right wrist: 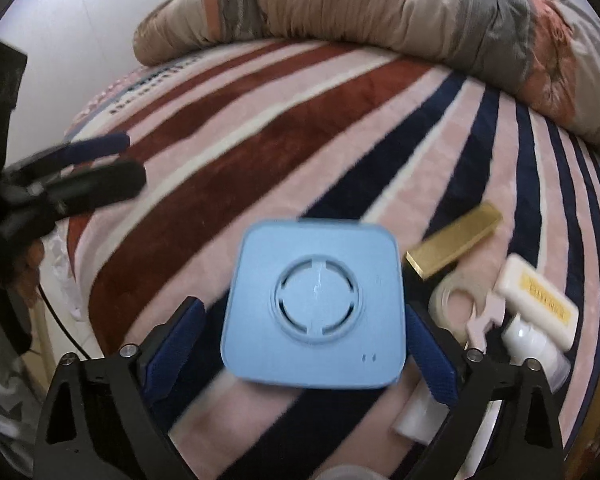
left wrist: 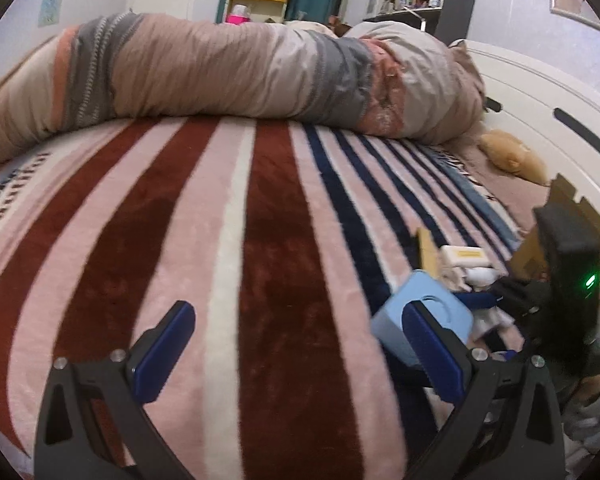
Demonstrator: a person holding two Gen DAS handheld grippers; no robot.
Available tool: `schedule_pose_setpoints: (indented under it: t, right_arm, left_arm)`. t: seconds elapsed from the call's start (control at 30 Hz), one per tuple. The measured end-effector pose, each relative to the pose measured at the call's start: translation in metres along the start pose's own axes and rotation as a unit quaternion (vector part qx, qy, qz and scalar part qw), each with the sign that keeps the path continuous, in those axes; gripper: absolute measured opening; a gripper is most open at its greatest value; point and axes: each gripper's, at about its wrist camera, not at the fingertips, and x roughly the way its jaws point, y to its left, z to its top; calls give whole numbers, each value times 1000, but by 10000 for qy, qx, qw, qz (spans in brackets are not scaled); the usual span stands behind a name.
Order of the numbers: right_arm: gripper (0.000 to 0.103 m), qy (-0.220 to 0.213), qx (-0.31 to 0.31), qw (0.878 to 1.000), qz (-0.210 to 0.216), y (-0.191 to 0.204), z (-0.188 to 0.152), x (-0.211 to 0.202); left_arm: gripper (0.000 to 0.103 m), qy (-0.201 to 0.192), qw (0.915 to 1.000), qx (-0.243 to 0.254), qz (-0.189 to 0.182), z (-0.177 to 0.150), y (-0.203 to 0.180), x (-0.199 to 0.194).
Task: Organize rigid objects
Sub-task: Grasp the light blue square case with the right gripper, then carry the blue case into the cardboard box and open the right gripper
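The right gripper (right wrist: 306, 344) has a light blue box (right wrist: 314, 306) between its fingers: the right pad (right wrist: 432, 354) sits against the box's right side, the left pad (right wrist: 176, 342) is just off its left side, so whether it is truly clamped cannot be told. The box is squarish with rounded corners, so no long axis shows; its face with a round raised ring looks back at the right wrist camera, with two small slots at its lower right corner. It hangs over the striped blanket (right wrist: 260, 152) near the bed's near edge.

Right of the box on the blanket lies a cluster of things: a gold bar-shaped box (right wrist: 456, 240) with its long axis running from near-left to far-right, a tape roll (right wrist: 454, 300) lying flat just beside it, a cream box (right wrist: 536, 300) with a yellow label, and a white bottle (right wrist: 538, 344) touching that cream box. A white cylinder (right wrist: 418, 416) lies partly hidden under the right finger.

The left gripper (left wrist: 296, 344) is spread wide, holding nothing, above the red and pink stripes; in the right wrist view it shows at the left edge. In the left wrist view the blue box appears behind its right finger (left wrist: 434, 344). A rolled quilt (left wrist: 220, 68) lies along the bed's far side, and a cardboard box (left wrist: 568, 216) stands by the white headboard (left wrist: 540, 96)
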Motion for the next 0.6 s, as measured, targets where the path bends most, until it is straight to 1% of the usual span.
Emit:
schedule_pose_setpoints:
  t: [0.03, 0.17, 0.23, 0.33, 0.37, 0.4, 0.43, 0.47, 0.5, 0.53, 0.57, 0.6]
  right_arm:
    - [79, 20, -75, 9997, -243, 1, -2, 2]
    - [79, -247, -198, 9989, -346, 2, 0, -4]
    - [79, -430, -282, 9984, -253, 4, 2, -15]
    - [79, -811, -434, 9958, -24, 9, 8, -42]
    - [79, -955, -499, 9941, 82, 12, 10, -53]
    - [79, -1114, -559, 9920, 189, 14, 12, -68]
    - [79, -1227, -586, 9904, 243, 15, 14, -78]
    - [79, -1365, -620, 9883, 266, 16, 15, -93]
    - [79, -1458, -638, 9869, 252, 16, 16, -103]
    - [79, -1567, -640, 9853, 220, 15, 16, -116]
    - [79, -1668, -613, 9839, 200, 13, 16, -128]
    - [79, -1758, -573, 9825, 202, 9, 16, -139]
  left_arm:
    - [102, 28, 9999, 6, -129, 1, -1, 1]
    - [102, 249, 9973, -26, -688, 7, -7, 8]
    - [102, 277, 9937, -56, -1088, 10, -11, 6]
    - [102, 241, 9888, -33, -1470, 18, -23, 0]
    - [100, 219, 9857, -28, -1672, 23, -31, -5]
    - [95, 199, 9829, -29, -1833, 27, -37, -8]
    - [93, 166, 9782, -18, -2071, 34, -47, -14]
    - [87, 146, 9751, -11, -2214, 39, -55, -18]
    - [80, 133, 9723, 8, -2333, 43, -63, -22]
    - [68, 120, 9697, 34, -2439, 48, -73, -26]
    - [61, 98, 9677, 89, -2518, 53, -84, -31]
    - [51, 40, 9644, 132, -2639, 59, -95, -37]
